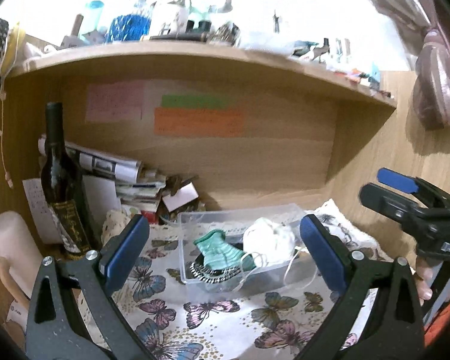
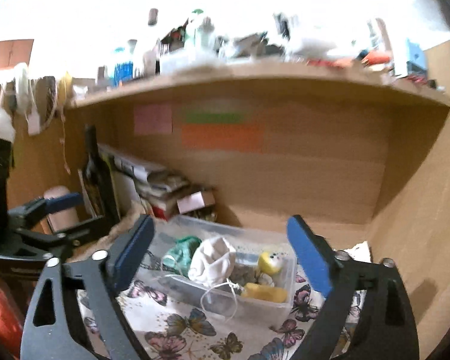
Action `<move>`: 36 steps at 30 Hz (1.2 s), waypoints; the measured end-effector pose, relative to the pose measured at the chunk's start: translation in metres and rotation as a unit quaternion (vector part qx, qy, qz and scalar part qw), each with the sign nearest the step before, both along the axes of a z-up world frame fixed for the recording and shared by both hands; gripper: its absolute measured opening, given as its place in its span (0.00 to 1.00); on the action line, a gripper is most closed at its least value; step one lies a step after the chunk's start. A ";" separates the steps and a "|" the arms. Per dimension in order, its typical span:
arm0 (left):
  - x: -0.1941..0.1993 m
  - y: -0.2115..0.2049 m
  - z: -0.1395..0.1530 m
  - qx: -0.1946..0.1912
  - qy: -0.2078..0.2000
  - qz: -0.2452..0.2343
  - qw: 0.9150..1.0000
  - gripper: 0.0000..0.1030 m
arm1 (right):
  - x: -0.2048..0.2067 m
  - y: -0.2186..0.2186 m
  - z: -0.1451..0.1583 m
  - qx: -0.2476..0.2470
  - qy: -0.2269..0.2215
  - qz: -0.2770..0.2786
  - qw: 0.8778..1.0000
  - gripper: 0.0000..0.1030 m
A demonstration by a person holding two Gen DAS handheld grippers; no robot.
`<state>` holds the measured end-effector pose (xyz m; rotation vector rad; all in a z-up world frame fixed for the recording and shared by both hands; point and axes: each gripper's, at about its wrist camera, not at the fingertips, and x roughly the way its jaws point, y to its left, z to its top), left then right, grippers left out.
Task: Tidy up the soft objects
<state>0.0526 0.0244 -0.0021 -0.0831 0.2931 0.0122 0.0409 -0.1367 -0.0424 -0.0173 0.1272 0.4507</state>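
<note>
A clear plastic box (image 1: 195, 219) stands on the butterfly cloth (image 1: 207, 309) inside a wooden alcove. In it lie a green striped sock (image 1: 222, 252), a white face mask (image 1: 270, 240) with loose strings and a black-and-white item (image 1: 213, 273). The right wrist view shows the box (image 2: 288, 273) with the green sock (image 2: 183, 250), the white mask (image 2: 214, 262) and a yellow plush toy (image 2: 270, 262). My left gripper (image 1: 225, 246) is open and empty, just in front of the box. My right gripper (image 2: 222, 252) is open and empty above the box's near side.
A dark wine bottle (image 1: 61, 180), a pale cylinder (image 1: 12, 240) and stacked papers (image 1: 129, 180) stand at the back left. A cluttered shelf (image 1: 195, 57) overhangs the alcove. Wooden walls close the back and right. The right gripper shows in the left wrist view (image 1: 411, 204).
</note>
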 end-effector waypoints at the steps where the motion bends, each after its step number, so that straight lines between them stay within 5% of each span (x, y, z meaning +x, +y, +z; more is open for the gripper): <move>1: -0.002 -0.001 0.002 0.001 -0.004 0.000 1.000 0.99 | -0.005 -0.001 0.001 0.003 -0.007 -0.004 1.000 1.00; 11: -0.025 -0.010 0.019 0.000 -0.034 -0.002 0.999 1.00 | -0.029 -0.011 0.005 0.023 -0.029 -0.011 0.999 1.00; 36: -0.025 -0.013 0.019 0.001 -0.036 0.005 0.999 1.00 | -0.027 -0.014 -0.001 0.027 -0.021 -0.017 0.999 1.00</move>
